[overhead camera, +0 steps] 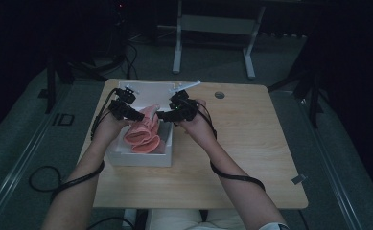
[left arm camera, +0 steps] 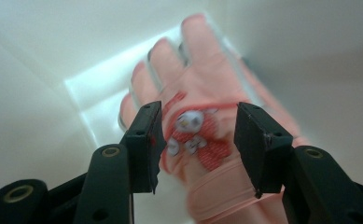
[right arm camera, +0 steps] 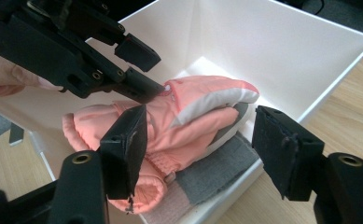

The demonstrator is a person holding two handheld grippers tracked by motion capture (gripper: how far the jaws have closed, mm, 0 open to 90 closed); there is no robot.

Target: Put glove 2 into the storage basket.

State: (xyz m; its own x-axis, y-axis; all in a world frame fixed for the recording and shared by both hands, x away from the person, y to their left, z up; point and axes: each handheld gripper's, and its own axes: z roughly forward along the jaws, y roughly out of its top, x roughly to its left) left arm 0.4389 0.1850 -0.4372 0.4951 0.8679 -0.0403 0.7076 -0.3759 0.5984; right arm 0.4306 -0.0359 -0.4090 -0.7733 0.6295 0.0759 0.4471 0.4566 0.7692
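Both grippers hang over the white box (overhead camera: 141,158) on the table (overhead camera: 251,143). Left gripper (overhead camera: 138,115) has its jaws wide apart just above the pink glove (overhead camera: 143,132), not gripping it; right gripper (overhead camera: 162,115) is wide open too, holding nothing. The glove lies inside the box, on top of a grey cloth (right arm camera: 216,172). If the left jaws close too high, I think they may catch only loose fabric, and the soft glove can slip out or pull the cloth up with it.
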